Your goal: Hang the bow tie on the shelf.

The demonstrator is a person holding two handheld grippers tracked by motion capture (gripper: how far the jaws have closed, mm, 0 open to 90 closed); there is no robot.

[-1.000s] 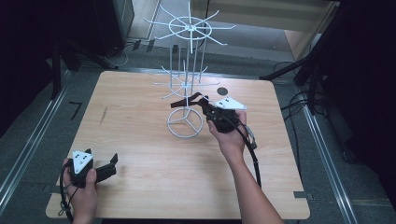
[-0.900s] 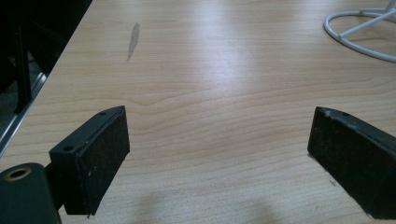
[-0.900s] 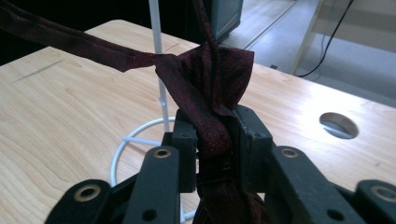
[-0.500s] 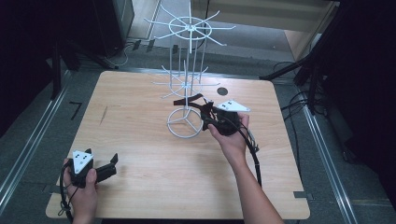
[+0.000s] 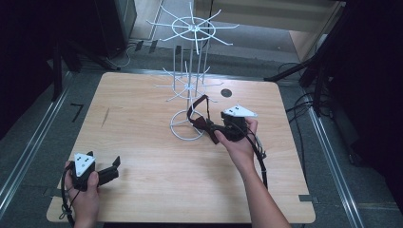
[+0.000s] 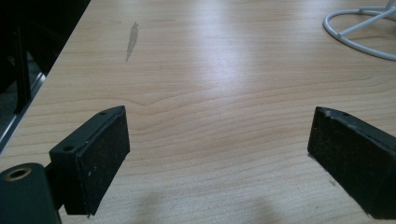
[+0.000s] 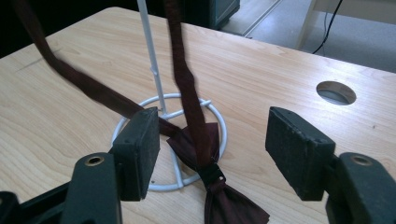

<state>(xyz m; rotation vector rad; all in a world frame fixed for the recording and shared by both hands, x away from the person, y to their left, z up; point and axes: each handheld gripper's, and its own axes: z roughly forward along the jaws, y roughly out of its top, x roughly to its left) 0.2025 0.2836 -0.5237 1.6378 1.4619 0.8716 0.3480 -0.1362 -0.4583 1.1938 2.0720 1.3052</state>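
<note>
A dark maroon bow tie [image 5: 209, 126] lies by the base ring of a white wire rack [image 5: 191, 85] at mid-table. Its strap [image 5: 195, 107] loops up towards a lower rack arm. My right gripper [image 5: 216, 130] is just right of the ring with its jaws wide open. In the right gripper view the bow tie [image 7: 205, 154] sits low between the jaws of the right gripper [image 7: 212, 140], touching neither pad, while its strap [image 7: 184, 70] rises past the rack pole [image 7: 152, 60]. My left gripper [image 5: 114, 166] rests open and holds nothing at the table's front left corner, also seen as the left gripper [image 6: 219, 140] over bare wood.
A round cable hole [image 5: 226, 92] is in the wooden table [image 5: 142, 190] behind my right hand. The rack's base ring [image 6: 355, 28] shows far off in the left gripper view. Cables and metal rails run along the floor around the table.
My right hand has drawn slightly back and to the right from the rack. The left hand has stayed put.
</note>
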